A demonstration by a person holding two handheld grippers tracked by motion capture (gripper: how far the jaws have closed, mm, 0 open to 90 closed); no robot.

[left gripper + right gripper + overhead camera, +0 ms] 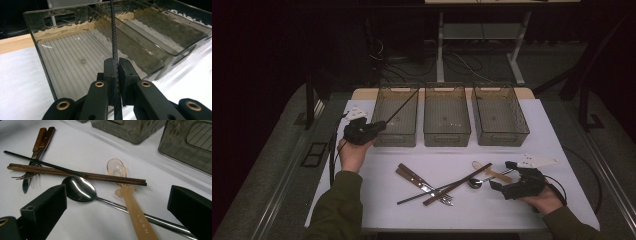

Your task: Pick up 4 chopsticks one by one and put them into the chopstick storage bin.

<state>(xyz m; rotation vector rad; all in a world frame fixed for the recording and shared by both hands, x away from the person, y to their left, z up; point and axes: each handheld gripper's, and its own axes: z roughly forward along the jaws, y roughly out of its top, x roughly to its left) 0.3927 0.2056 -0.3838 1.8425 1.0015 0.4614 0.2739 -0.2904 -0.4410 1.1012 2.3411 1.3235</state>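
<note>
Black chopstick (114, 37) in left tool (116, 72)

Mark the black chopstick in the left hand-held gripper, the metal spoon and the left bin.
black chopstick (113, 37), left gripper view, shaft above the jaws
metal spoon (78, 188), right gripper view, middle of the bowl
left bin (382, 97), high view, left wall
</note>
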